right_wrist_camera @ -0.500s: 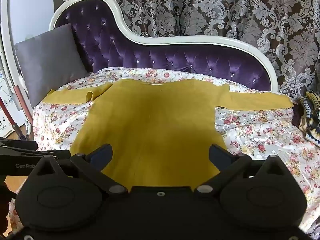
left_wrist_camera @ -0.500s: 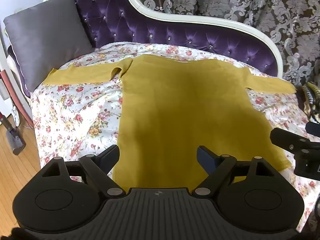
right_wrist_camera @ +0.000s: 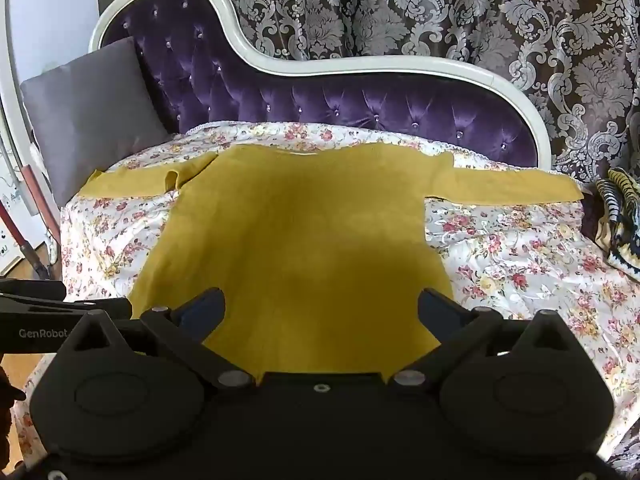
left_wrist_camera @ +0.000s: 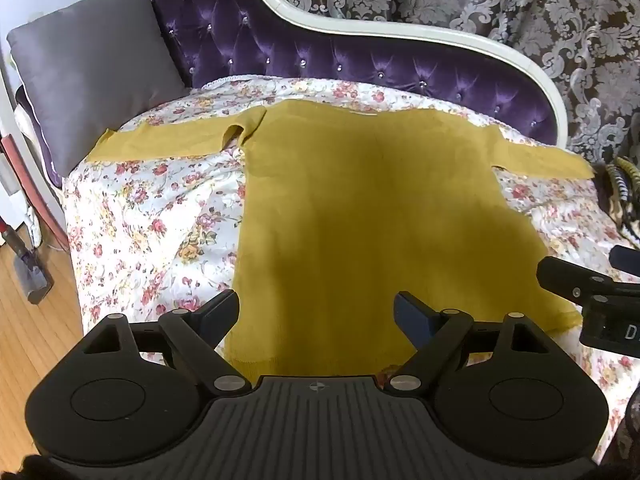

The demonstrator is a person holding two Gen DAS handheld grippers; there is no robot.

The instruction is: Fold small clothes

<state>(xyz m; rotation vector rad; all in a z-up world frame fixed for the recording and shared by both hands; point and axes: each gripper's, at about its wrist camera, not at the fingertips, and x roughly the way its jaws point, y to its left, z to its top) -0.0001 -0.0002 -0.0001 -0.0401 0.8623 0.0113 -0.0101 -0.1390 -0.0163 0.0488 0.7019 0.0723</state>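
Observation:
A mustard-yellow long-sleeved top (left_wrist_camera: 360, 208) (right_wrist_camera: 296, 240) lies flat on the floral bedspread (left_wrist_camera: 152, 232) (right_wrist_camera: 520, 264), collar toward the headboard and both sleeves spread out sideways. My left gripper (left_wrist_camera: 318, 314) hovers open above the top's near hem, nothing between its fingers. My right gripper (right_wrist_camera: 322, 312) is likewise open over the hem, more toward the right side, and empty. The right gripper's finger (left_wrist_camera: 576, 280) pokes in at the right edge of the left wrist view; the left gripper's body (right_wrist_camera: 48, 320) shows at the left edge of the right wrist view.
A purple tufted headboard (right_wrist_camera: 360, 108) with a white frame backs the bed. A grey cushion (left_wrist_camera: 92, 84) leans at the left end by the left sleeve. Striped fabric (right_wrist_camera: 620, 216) lies at the right edge. Wood floor and a mop-like tool (left_wrist_camera: 28, 272) are at left.
Both grippers have eased slightly toward the bed, so the top sits marginally closer in both views. Jaws stay wide and the top has not moved.

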